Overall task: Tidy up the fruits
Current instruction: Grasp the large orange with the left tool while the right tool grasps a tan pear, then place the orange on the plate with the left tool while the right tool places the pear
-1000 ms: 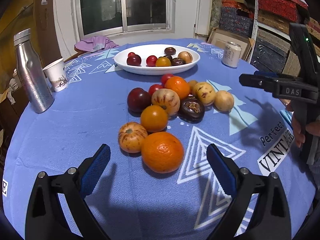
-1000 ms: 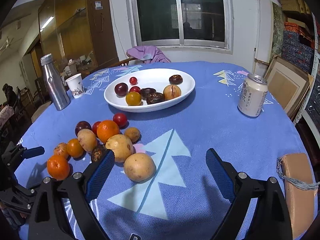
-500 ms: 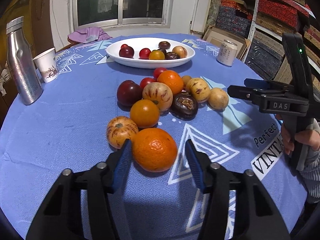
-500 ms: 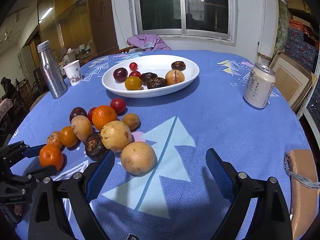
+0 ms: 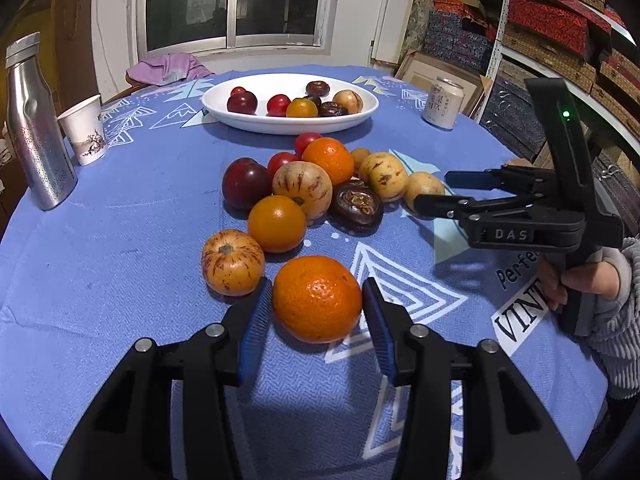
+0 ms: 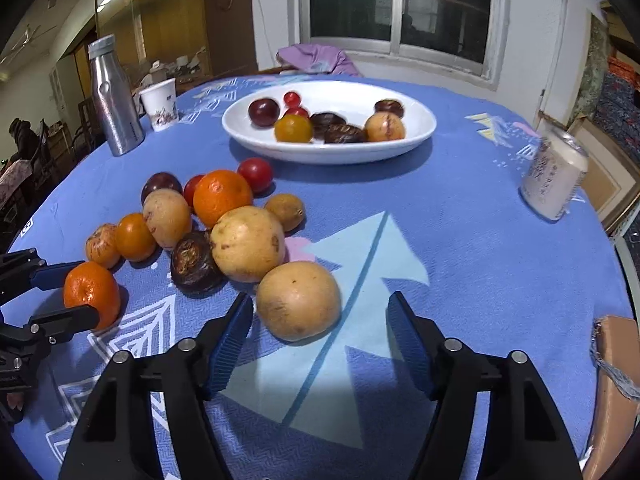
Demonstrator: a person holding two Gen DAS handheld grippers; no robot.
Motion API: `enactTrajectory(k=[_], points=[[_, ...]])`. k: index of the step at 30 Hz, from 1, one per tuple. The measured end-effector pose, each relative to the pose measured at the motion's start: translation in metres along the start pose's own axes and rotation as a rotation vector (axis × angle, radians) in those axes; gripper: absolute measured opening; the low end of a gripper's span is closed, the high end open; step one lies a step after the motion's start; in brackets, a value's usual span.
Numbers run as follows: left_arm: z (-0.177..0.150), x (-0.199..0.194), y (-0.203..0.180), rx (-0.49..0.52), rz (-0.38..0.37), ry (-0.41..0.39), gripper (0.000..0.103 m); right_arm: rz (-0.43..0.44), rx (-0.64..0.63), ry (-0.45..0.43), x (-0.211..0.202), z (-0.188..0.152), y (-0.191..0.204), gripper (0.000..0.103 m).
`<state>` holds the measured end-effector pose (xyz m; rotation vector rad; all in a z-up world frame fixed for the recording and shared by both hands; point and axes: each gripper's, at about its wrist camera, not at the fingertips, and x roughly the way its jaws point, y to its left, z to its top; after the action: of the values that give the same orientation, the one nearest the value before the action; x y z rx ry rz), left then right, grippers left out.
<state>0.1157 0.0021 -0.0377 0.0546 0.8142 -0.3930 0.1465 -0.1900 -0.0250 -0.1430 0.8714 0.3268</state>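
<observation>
Round tabletop (image 5: 120,240) under blue patterned cloth, window behind. White plate (image 5: 360,114) near far edge, several fruits inside. Loose fruit heap mid-tabletop. Left tool (image 5: 317,308) clenched on orange (image 5: 317,298) at heap's near end, pads on opposite flanks. Right tool (image 6: 320,320) closing, not yet touching tan fruit (image 6: 298,300) between pads at heap's right end. Both fruits round, firm, likely prone to roll: grip across widest girth, moderate squeeze to avoid bruising.

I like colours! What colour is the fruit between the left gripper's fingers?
Bright orange; the left wrist view shows it best.
</observation>
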Motion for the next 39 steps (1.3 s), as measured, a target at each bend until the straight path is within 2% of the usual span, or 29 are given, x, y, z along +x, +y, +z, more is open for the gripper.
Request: enactTrajectory(k=[1,2,7,10,13,18,20,25,31,36,38,39], points=[[0.0,0.0,0.0,0.0,0.0,0.0,0.046,0.009,-0.01,0.008,0.002,0.0,0.003,0.048],[0.0,0.0,0.0,-0.002,-0.001,0.0,0.046,0.007,-0.02,0.009,0.002,0.0,0.005,0.045],[0.001,0.0,0.001,-0.012,-0.01,0.001,0.046,0.036,-0.03,-0.007,-0.008,-0.003,0.006,0.044],[0.009,-0.004,0.005,-0.029,-0.034,-0.007,0.046,0.046,0.018,-0.078,-0.032,0.005,-0.006,0.044],[0.034,-0.012,0.01,-0.029,-0.006,-0.041,0.046,0.073,0.087,-0.156,-0.057,0.026,-0.027,0.044],[0.109,-0.009,0.014,-0.011,0.039,-0.104,0.046,0.063,0.134,-0.225,-0.07,0.089,-0.05,0.044],[0.141,0.003,0.017,-0.026,0.034,-0.116,0.046,0.076,0.167,-0.235,-0.06,0.111,-0.059,0.044],[0.195,0.062,0.026,-0.072,0.023,-0.07,0.046,0.065,0.252,-0.173,0.014,0.152,-0.077,0.044],[0.237,0.134,0.052,-0.121,0.051,0.0,0.046,0.064,0.292,-0.086,0.088,0.163,-0.09,0.044],[0.254,0.187,0.074,-0.17,0.057,0.076,0.046,0.05,0.246,-0.081,0.103,0.166,-0.084,0.046],[0.254,0.198,0.076,-0.174,0.068,0.071,0.054,0.056,0.218,-0.098,0.103,0.167,-0.08,0.051],[0.254,0.198,0.075,-0.177,0.072,0.058,0.065,0.044,0.206,-0.104,0.101,0.167,-0.079,0.055]])
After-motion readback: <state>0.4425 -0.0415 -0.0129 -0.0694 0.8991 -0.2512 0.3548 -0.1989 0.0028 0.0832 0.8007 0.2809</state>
